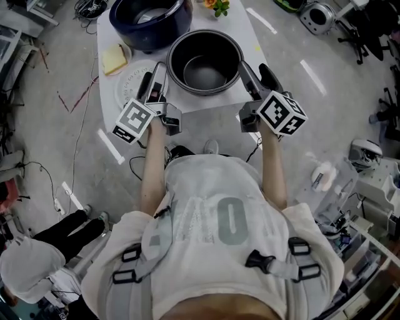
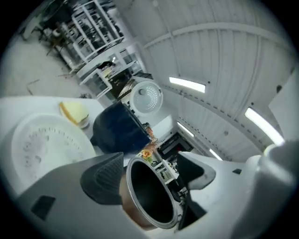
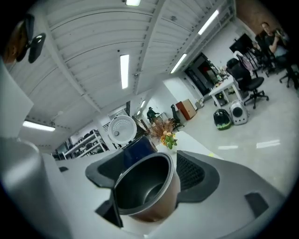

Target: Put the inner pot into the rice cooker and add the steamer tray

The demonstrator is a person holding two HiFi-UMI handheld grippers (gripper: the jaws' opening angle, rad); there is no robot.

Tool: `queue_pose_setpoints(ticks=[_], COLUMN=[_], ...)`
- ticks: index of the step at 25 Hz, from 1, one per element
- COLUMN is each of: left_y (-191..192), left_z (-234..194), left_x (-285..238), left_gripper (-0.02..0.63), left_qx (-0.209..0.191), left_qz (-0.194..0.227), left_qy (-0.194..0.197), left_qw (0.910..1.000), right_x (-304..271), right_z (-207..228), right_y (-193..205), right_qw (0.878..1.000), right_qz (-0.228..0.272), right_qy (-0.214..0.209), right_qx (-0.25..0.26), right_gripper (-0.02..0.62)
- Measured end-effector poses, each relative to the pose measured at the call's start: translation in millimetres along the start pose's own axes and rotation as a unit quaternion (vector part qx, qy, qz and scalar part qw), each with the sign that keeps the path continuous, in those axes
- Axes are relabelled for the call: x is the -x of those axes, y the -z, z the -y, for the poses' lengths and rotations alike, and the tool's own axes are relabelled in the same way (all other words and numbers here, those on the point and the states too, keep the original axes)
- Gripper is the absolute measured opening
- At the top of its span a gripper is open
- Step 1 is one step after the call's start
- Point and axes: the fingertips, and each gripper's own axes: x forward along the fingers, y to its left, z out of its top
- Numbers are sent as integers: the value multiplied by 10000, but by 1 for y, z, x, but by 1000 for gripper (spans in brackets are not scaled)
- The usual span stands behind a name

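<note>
The dark inner pot (image 1: 204,67) stands upright near the front edge of the white table (image 1: 209,105). My left gripper (image 1: 155,75) is at the pot's left side and my right gripper (image 1: 254,71) is at its right side. Both are open. In the left gripper view the pot (image 2: 149,198) shows between the spread fingers (image 2: 103,179), and the right gripper view shows the pot (image 3: 140,189) the same way; neither pair of pads closes on it. The dark blue rice cooker (image 1: 150,22) stands behind the pot with its lid (image 2: 145,97) up. The white steamer tray (image 1: 127,84) lies flat to the left.
A yellow sponge-like piece in a small dish (image 1: 114,59) sits beside the tray. A bunch of flowers (image 1: 216,5) stands at the table's far edge. Cables (image 1: 75,112) lie on the floor to the left, and machines and chairs (image 1: 369,37) stand at the right.
</note>
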Motion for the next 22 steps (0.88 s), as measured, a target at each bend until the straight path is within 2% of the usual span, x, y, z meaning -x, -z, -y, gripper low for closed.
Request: queue_pose_setpoints(ticks=[4,7,12,16,22], left_y=[17,28,46,57,63], left_z=[-22,-33,-50,-53,-54], left_x=[-9,-16,-24,-31,-34], left_gripper=[339,336,309,273,236], left_qx=[746,1262,1966,1693,1799], left_qz=[-258,-360,-469,-610,-612], left_qy=[-67,-57,-79,-245,-273], left_qw=[9969,9913,9793,9834,9814], right_x=[-15,-23,-32,-36,-40], right_z=[17,31,43,47,47], right_y=[15,26,44,52,60], right_qw=[9953,9846,9693,9561,9536], right_qz=[-104,-72,-155,-229,-392], right_qy=[-96,-95,-133,-270,-309], right_qx=[-959,-1744,-2451,-2911,-2970], right_gripper=[335,319,311,291,237])
